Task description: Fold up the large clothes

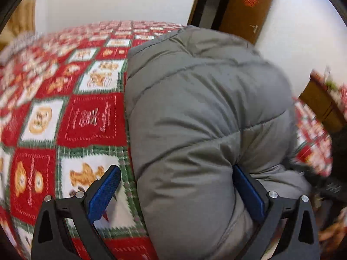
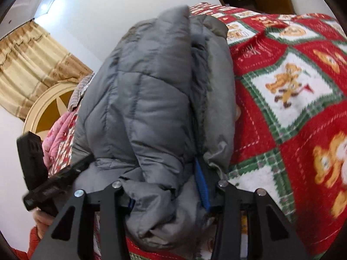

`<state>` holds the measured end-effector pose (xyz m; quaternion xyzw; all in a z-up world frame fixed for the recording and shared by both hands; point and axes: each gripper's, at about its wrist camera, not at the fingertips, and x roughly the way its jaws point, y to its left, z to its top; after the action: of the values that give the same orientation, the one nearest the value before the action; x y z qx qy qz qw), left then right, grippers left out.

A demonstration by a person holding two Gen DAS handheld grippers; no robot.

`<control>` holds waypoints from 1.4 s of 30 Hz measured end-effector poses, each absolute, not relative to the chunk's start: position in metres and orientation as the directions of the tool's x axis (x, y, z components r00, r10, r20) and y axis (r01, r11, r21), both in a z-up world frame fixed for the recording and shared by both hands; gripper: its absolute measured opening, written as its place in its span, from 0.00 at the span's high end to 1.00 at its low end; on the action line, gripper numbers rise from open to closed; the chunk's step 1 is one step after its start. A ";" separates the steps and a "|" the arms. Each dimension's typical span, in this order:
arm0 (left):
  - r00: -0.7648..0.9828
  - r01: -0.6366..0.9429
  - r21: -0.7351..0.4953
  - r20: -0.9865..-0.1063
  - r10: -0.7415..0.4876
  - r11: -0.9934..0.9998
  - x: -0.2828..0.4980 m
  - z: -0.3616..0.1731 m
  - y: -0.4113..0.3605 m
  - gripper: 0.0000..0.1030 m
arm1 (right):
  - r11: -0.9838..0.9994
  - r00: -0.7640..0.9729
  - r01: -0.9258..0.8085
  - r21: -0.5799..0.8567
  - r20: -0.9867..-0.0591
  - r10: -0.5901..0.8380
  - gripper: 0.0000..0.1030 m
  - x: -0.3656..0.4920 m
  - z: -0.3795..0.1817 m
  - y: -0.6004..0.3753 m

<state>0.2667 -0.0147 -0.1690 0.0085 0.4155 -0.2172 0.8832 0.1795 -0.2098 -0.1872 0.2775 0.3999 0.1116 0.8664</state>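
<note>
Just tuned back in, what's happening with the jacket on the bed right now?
A person with a gripper in each hand is folding a grey puffer jacket on a bed covered by a red and green teddy-bear blanket. The right gripper is clamped on a bunched edge of the jacket. The left gripper stands open: one pad touches the padding, the other hangs over the blanket. The jacket is partly folded.

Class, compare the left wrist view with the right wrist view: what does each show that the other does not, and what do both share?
Only the left wrist view shows the brown door with a red ornament, and the left tongs standing open, one pad clear over the blanket, the other against the jacket.

Only the right wrist view shows the beige curtain, the pink fabric and the right tongs shut on a bunched fold of jacket.

Both show the grey puffer jacket lying on the red teddy-bear blanket.
</note>
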 end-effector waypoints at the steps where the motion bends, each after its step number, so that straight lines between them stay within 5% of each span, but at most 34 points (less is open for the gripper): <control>1: 0.568 0.400 -0.158 -0.730 -0.379 0.903 0.269 -0.176 -0.016 0.01 | 0.816 0.666 0.021 0.578 -0.617 0.419 0.56 0.177 -0.190 -0.210; 7: 0.521 0.411 -0.253 -0.723 -0.454 0.876 0.267 -0.165 -0.001 0.01 | 0.848 0.639 0.009 0.529 -0.656 0.402 0.51 0.175 -0.168 -0.210; 12: 0.586 0.401 -0.358 -0.607 -0.536 0.843 0.270 -0.111 0.049 0.01 | 0.883 0.739 0.027 0.468 -0.604 0.298 0.00 0.165 -0.113 -0.235; 15: 0.611 0.368 -0.381 -0.588 -0.530 0.848 0.308 -0.102 0.061 0.01 | 0.872 0.764 0.013 0.489 -0.567 0.307 0.00 0.192 -0.094 -0.249; 22: 0.365 0.296 -0.696 -0.550 -0.751 0.654 0.382 -0.157 0.042 0.01 | 0.885 0.640 0.049 0.464 -0.694 0.328 0.00 0.274 -0.147 -0.257; 27: 0.320 0.331 -0.671 -0.581 -0.748 0.663 0.389 -0.175 0.020 0.01 | 0.809 0.612 0.006 0.587 -0.642 0.462 0.00 0.283 -0.178 -0.265; 37: 0.339 0.464 -0.579 -0.583 -0.738 0.670 0.385 -0.175 0.005 0.01 | 0.868 0.590 -0.126 0.481 -0.667 0.455 0.00 0.287 -0.178 -0.232; 39: 0.354 0.452 -0.575 -0.586 -0.729 0.682 0.384 -0.174 0.006 0.10 | 0.862 0.583 -0.139 0.488 -0.663 0.470 0.25 0.297 -0.175 -0.221; 40: 0.355 0.443 -0.593 -0.573 -0.739 0.673 0.382 -0.172 0.009 0.24 | 0.850 0.572 -0.148 0.505 -0.657 0.490 0.32 0.295 -0.173 -0.215; 42: 0.339 0.398 -0.667 -0.531 -0.777 0.630 0.377 -0.174 0.019 0.34 | 0.841 0.556 -0.161 0.517 -0.656 0.510 0.48 0.290 -0.170 -0.206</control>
<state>0.3768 0.0191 -0.1739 -0.2162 0.4383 -0.3721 0.7891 0.2896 -0.2057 -0.1700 0.2035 0.4285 0.1955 0.8583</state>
